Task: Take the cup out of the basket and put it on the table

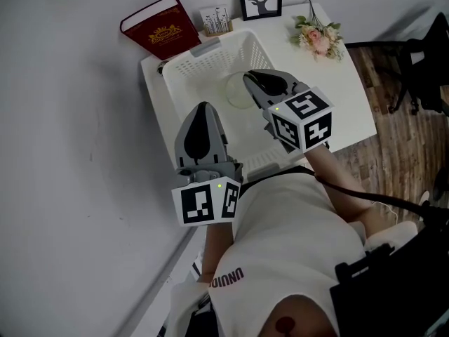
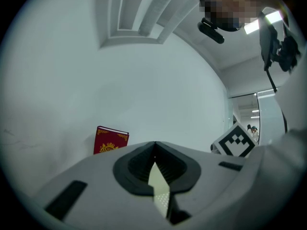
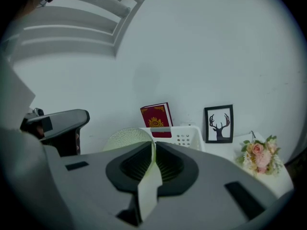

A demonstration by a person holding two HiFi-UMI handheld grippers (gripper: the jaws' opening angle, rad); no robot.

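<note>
Your right claw (image 1: 254,83) pinches the cup (image 1: 237,91) by its rim, above the basket (image 1: 203,65). Left claw (image 1: 203,112) closed, empty. Next, swing it over bare counter (image 1: 347,100) and set it down upright.

Plain pale grey wall (image 1: 63,104) behind a small white rectangular worktop (image 1: 351,111), dark wood-plank floor (image 1: 393,142) off to the right.

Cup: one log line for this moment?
phase: lift-out | right tongs: shut on cup rim | cup: over basket, not yet on table | left tongs: shut, empty
</note>
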